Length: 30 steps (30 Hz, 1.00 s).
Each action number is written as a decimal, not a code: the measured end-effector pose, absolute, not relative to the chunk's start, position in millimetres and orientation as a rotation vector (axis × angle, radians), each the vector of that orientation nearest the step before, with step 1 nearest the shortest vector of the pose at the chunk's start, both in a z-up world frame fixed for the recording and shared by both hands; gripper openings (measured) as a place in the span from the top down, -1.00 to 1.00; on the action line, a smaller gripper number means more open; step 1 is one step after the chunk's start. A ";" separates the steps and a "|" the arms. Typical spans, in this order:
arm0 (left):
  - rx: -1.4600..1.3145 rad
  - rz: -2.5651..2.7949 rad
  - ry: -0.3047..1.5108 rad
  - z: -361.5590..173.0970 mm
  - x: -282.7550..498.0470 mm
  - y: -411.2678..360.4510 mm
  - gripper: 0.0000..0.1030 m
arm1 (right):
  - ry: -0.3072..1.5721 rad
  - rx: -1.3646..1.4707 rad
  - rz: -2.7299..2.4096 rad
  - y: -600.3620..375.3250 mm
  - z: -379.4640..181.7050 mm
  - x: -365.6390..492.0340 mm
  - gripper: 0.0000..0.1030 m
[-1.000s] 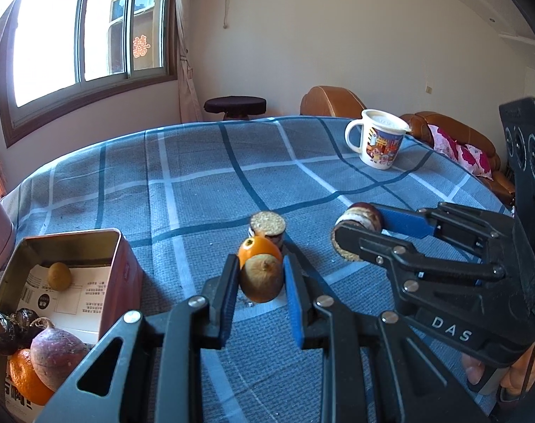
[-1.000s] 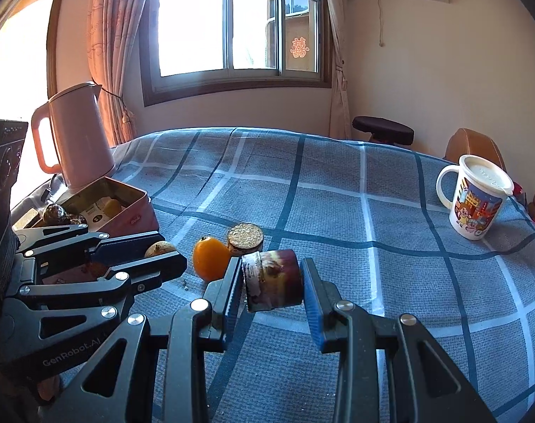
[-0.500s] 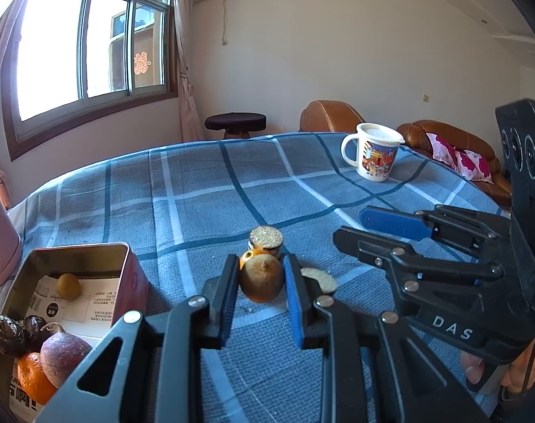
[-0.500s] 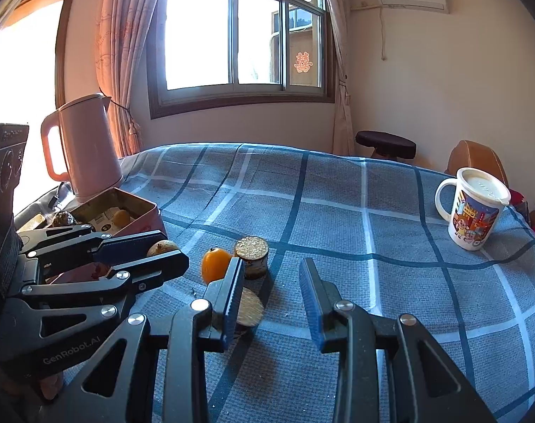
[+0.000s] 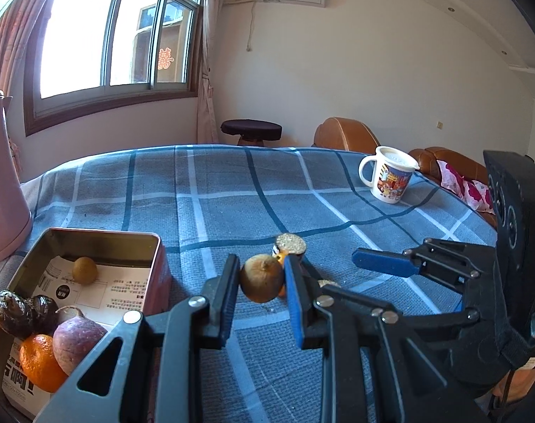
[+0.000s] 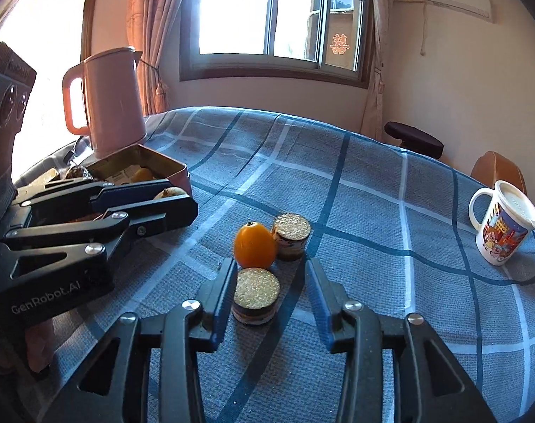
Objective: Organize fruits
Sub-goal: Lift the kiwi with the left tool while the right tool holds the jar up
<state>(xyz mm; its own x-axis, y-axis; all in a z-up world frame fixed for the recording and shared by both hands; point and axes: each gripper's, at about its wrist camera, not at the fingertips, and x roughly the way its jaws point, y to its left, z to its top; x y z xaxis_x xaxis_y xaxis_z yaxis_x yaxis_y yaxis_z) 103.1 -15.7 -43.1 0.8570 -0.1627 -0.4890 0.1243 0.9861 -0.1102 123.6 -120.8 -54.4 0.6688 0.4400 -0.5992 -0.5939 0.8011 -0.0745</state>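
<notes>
The left gripper [image 5: 262,280] is clamping a brownish round fruit [image 5: 261,282] between its pads, holding it just above the bench [image 5: 232,194], with the open tin [image 5: 101,243] waiting at about nine o'clock from it. The right gripper [image 6: 267,290] is standing part-open, its jaws having just been spreading, and the short jar with the grainy lid [image 6: 256,295] is sitting upright between the fingers, not pinched. To my eye the risks are these: the fruit is round and gripped only across its middle, so a quick swing toward the tin could be letting it roll out; and the right fingers, backing away, could be nudging the jar into the orange fruit [image 6: 255,249] touching it at twelve o'clock, or into the second jar [image 6: 290,236] at one o'clock. The blue checked cloth is lying soft and slightly rumpled. A pink kettle [image 6: 110,102] is standing behind the tin, a mug [image 6: 502,229] far off at three o'clock, sunlight pouring through the window [image 6: 278,10].
</notes>
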 end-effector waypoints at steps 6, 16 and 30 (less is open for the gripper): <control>-0.070 -0.146 0.509 -42.0 101.1 -15.4 0.48 | 0.732 -0.338 0.627 -103.0 -72.6 135.0 -0.04; -0.060 -0.145 0.488 -40.6 97.3 -16.6 0.48 | 0.630 -0.255 0.611 -121.3 -57.9 124.3 0.31; -0.001 -0.128 0.413 -34.2 84.0 -24.9 0.48 | 0.448 -0.191 0.609 -137.9 -37.7 104.5 0.30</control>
